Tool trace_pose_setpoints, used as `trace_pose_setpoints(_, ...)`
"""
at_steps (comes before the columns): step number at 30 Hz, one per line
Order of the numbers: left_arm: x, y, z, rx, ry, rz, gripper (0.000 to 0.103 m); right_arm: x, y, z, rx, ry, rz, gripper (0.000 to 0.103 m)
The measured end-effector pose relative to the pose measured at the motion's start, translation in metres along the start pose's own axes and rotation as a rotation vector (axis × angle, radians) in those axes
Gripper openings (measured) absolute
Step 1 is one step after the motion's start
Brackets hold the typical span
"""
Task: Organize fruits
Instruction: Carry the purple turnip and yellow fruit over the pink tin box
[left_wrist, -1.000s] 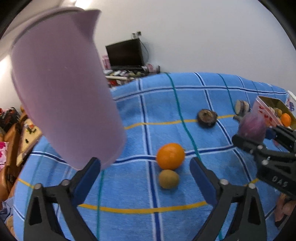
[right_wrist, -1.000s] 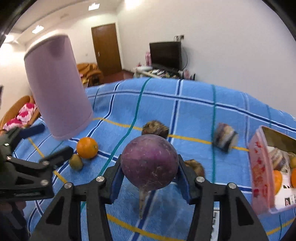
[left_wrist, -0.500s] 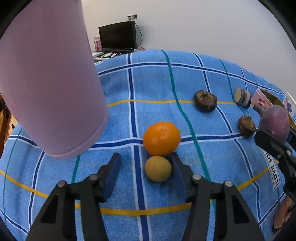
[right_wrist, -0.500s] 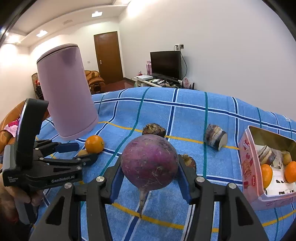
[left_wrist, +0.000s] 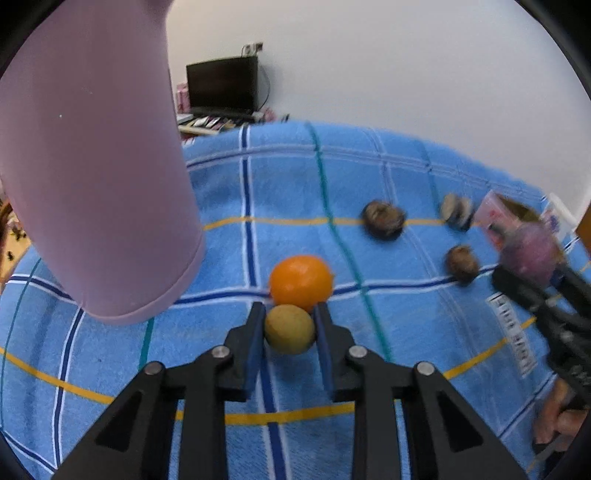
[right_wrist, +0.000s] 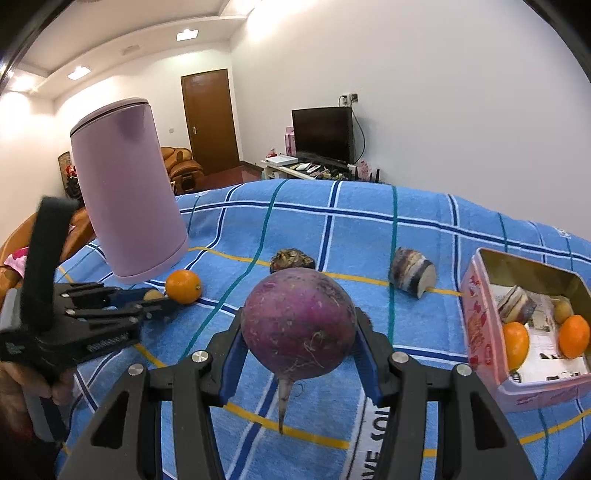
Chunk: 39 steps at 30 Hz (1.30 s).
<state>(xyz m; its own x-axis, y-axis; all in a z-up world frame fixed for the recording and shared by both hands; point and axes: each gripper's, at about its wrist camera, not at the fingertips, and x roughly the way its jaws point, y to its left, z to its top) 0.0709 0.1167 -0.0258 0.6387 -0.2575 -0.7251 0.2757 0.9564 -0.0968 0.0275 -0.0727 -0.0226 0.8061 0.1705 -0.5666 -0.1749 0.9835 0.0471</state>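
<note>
Having just closed from wide open, left gripper (left_wrist: 289, 325) pinching small yellow fruit (left_wrist: 289, 329) beside orange (left_wrist: 301, 282), right gripper (right_wrist: 299, 338) still clamping purple radish (right_wrist: 298, 325).

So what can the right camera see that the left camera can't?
Only the right wrist view shows inside the pink box: two oranges and a cut piece, plus a brown door.
Only the left wrist view shows the left gripper up close, shut on the yellow fruit.
Both show the pink kettle, the loose orange and the right gripper holding the purple radish.
</note>
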Motion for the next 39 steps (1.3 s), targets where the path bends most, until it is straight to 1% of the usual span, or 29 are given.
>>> trace_pose_setpoints(1,-0.007,0.001,0.002,-0.007,-0.031,-0.037,0.028,-0.002,-0.001,0.0,-0.004,-0.005,-0.006,0.054)
trace_pose_setpoints(3,-0.016,0.0,0.004,-0.013,-0.071,-0.077,0.028,-0.005,-0.003,-0.001,-0.008,-0.014,-0.018,0.054)
trace_pose_setpoints(4,-0.018,-0.001,0.005,-0.011,-0.083,-0.086,0.028,-0.007,-0.005,-0.001,-0.008,-0.018,-0.023,0.054)
trace_pose_setpoints(10,-0.026,-0.021,0.007,0.056,-0.155,-0.07,0.028,-0.014,-0.016,-0.002,0.008,-0.034,-0.031,0.054)
trace_pose_setpoints(16,-0.031,-0.032,0.009,0.054,-0.215,-0.066,0.028,-0.024,-0.031,-0.004,0.012,-0.056,-0.045,0.054)
trace_pose_setpoints(23,-0.03,-0.049,0.006,0.038,-0.221,-0.064,0.028,-0.036,-0.043,-0.007,0.017,-0.077,-0.039,0.054)
trace_pose_setpoints(28,-0.032,-0.065,0.005,0.035,-0.223,-0.068,0.028,-0.045,-0.059,-0.011,0.039,-0.081,-0.04,0.054)
trace_pose_setpoints(35,-0.03,-0.1,0.0,0.086,-0.216,-0.044,0.028,-0.057,-0.083,-0.014,0.064,-0.091,-0.063,0.054)
trace_pose_setpoints(39,-0.031,-0.116,0.002,0.101,-0.225,-0.049,0.028,-0.064,-0.097,-0.015,0.08,-0.098,-0.087,0.054)
